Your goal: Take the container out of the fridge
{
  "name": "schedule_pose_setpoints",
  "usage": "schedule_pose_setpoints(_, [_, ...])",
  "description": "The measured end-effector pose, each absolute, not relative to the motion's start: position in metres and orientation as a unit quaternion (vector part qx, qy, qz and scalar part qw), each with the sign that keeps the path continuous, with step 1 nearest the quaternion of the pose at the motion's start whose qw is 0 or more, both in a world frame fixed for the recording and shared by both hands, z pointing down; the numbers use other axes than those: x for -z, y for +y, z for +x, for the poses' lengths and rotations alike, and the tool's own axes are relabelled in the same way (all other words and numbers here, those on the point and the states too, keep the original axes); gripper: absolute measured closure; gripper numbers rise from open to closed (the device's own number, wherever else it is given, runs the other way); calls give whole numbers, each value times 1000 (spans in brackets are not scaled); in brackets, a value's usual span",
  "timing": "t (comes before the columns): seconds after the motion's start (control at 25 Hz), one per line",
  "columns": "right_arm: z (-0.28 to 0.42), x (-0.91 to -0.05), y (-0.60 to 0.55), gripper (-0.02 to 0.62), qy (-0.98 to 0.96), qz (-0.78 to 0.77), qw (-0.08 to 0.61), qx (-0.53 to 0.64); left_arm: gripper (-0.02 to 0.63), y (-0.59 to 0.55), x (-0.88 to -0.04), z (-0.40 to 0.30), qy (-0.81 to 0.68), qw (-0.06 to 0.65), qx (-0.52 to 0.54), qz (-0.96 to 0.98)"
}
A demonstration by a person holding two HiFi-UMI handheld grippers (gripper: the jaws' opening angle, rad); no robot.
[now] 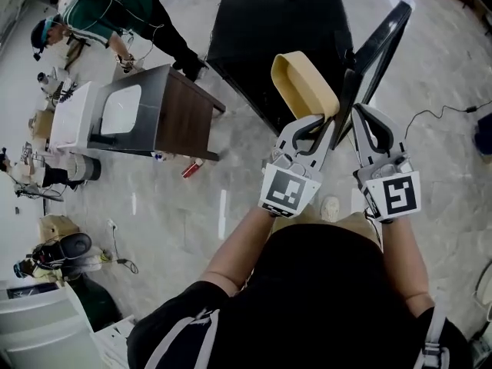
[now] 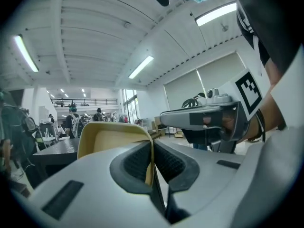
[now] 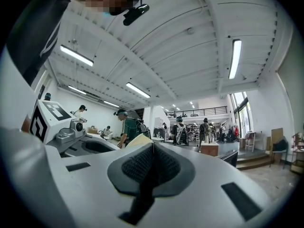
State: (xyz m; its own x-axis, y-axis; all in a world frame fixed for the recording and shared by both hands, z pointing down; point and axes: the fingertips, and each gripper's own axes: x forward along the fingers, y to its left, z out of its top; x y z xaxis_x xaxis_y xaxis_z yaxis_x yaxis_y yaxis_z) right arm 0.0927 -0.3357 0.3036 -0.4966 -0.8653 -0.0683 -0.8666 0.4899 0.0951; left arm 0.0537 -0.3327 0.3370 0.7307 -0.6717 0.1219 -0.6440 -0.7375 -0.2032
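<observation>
In the head view, a shallow beige container (image 1: 301,83) hangs in the air in front of a low black fridge (image 1: 269,29). The fridge door (image 1: 382,43) stands open to the right. My left gripper (image 1: 327,121) is shut on the container's near rim. The left gripper view shows the thin beige wall (image 2: 107,139) pinched between the left gripper's (image 2: 152,160) ribbed pads. My right gripper (image 1: 360,110) is just right of the left one, beside the door's lower edge. Its pads meet with nothing between them, so the right gripper (image 3: 153,165) is shut. A corner of the container (image 3: 137,140) shows to its left.
A dark wooden desk (image 1: 181,114) with a white tub on it stands at the left, and a person in green (image 1: 115,14) bends over it. A red can (image 1: 191,167) lies on the floor. A cable (image 1: 438,114) runs at the right, and bags and gear (image 1: 65,248) sit at lower left.
</observation>
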Motion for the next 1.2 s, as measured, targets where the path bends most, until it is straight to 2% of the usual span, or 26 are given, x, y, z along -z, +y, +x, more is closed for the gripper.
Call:
schedule_pose_setpoints(0.4, [125,-298,-301,560,864,-498,25,-64,572,-308,-318,79,404,86,54,-909])
schedule_pose_setpoints(0.6, [112,-280,-300,560,866,-493,51,-63,572,-308,-304,70,416,94,39,-904])
schedule_pose_setpoints(1.04, [105,-273,-297,560,863,-498,32,-76,572,-311,-286,59,429,106,30,-896])
schedule_pose_setpoints(1.2, [121,-275,-285,560,862,-500,34,-79,572,-302,-281,75,428,118,16,-896])
